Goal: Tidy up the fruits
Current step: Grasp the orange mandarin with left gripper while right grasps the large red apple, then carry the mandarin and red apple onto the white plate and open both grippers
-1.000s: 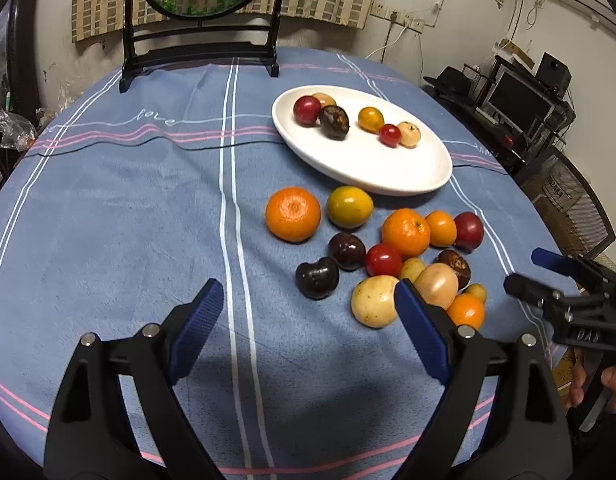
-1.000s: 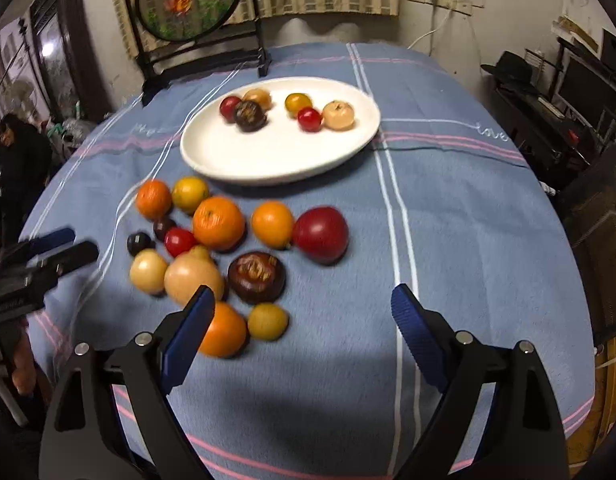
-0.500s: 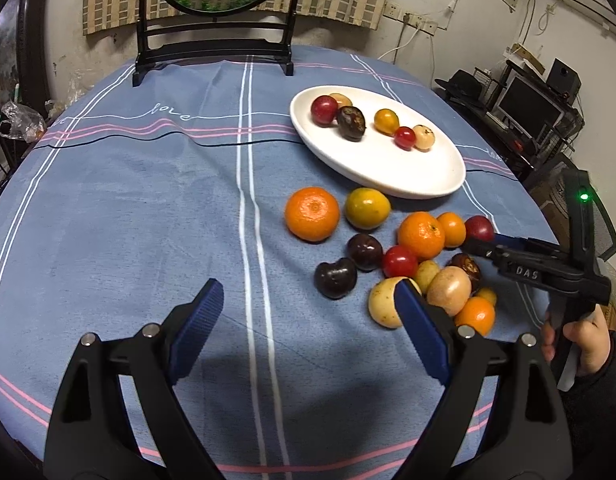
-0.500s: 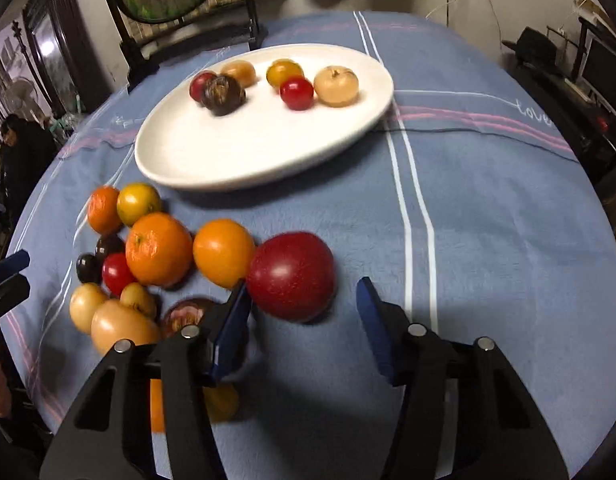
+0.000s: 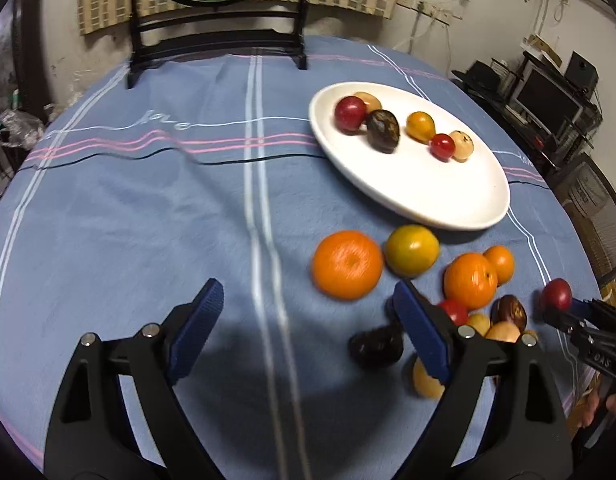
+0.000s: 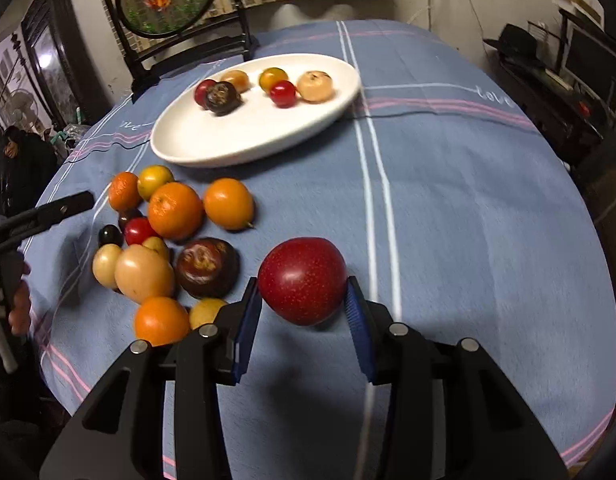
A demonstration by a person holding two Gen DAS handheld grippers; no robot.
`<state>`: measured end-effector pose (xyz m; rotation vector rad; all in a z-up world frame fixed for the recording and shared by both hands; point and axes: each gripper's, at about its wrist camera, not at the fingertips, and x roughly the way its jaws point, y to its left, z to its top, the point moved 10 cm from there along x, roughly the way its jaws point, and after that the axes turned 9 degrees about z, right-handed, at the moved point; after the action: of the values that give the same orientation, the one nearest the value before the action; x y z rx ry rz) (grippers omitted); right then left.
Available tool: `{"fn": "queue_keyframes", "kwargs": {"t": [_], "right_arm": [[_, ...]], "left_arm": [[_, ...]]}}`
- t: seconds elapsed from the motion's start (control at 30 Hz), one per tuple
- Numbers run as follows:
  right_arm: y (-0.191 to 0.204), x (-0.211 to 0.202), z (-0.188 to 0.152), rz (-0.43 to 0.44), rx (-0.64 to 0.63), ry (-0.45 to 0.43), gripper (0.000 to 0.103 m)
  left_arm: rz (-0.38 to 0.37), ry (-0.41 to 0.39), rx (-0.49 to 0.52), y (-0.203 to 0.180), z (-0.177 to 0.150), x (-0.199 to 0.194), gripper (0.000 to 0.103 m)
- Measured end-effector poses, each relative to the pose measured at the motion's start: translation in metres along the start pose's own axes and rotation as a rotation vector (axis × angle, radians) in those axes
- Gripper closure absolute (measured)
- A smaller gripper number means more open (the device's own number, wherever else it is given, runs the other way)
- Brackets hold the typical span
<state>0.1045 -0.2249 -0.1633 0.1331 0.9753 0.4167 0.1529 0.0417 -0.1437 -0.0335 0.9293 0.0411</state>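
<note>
My right gripper [image 6: 304,300] is shut on a dark red plum [image 6: 302,280] and holds it just above the blue cloth; the plum also shows in the left wrist view [image 5: 555,295]. A white oval plate [image 6: 244,136] at the back holds several small fruits. A cluster of loose fruits lies left of the plum: oranges [image 6: 175,210], a brown mangosteen [image 6: 207,267] and a pale fruit [image 6: 144,274]. My left gripper [image 5: 308,320] is open and empty over the cloth, left of a big orange [image 5: 347,264] and a dark fruit [image 5: 375,346].
A round framed screen on a black stand [image 5: 216,16] stands at the table's back edge. Monitors and shelves [image 5: 547,96] are off the table's right side. A person [image 6: 16,160] stands beyond the left edge in the right wrist view.
My right gripper has closed on the red plum and lifted it slightly away from the cluster. My left gripper has moved forward and left over the cloth, still open.
</note>
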Motion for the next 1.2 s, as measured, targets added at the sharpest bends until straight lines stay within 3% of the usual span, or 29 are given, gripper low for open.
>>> {"fn": "queue_keyframes", "kwargs": {"t": [0.1,0.2,0.3,0.4,0.53,0.9,1.2], "right_arm": [[-0.003,-0.002,-0.001,0.005,0.018,-0.008,0.060],[-0.001,0.000,-0.001,0.022,0.021,-0.012,0.060],[0.000,0.003,-0.003,0.038,0.024,-0.006,0.060],[-0.001,0.005,-0.004,0.043,0.027,0.001,0.060],[-0.001,0.008,-0.002,0.048,0.028,-0.002,0.060],[0.030,-0.004,0.009,0.071,-0.026,-0.033,0.060],[0.064,-0.010,0.024,0.099,-0.089,-0.059,0.060]], "left_arm": [[-0.020,0.026,0.014,-0.010,0.004,0.015,0.016],[-0.025,0.057,0.028,-0.017,0.003,0.029,0.039],[-0.075,0.080,0.028,-0.026,0.002,0.037,0.051],[-0.034,0.062,0.084,-0.034,0.001,0.042,0.050],[-0.014,0.041,0.088,-0.035,0.004,0.041,0.058],[-0.096,-0.046,0.023,-0.035,-0.003,-0.021,0.059],[-0.161,-0.063,0.049,-0.054,-0.012,-0.051,0.059]]}}
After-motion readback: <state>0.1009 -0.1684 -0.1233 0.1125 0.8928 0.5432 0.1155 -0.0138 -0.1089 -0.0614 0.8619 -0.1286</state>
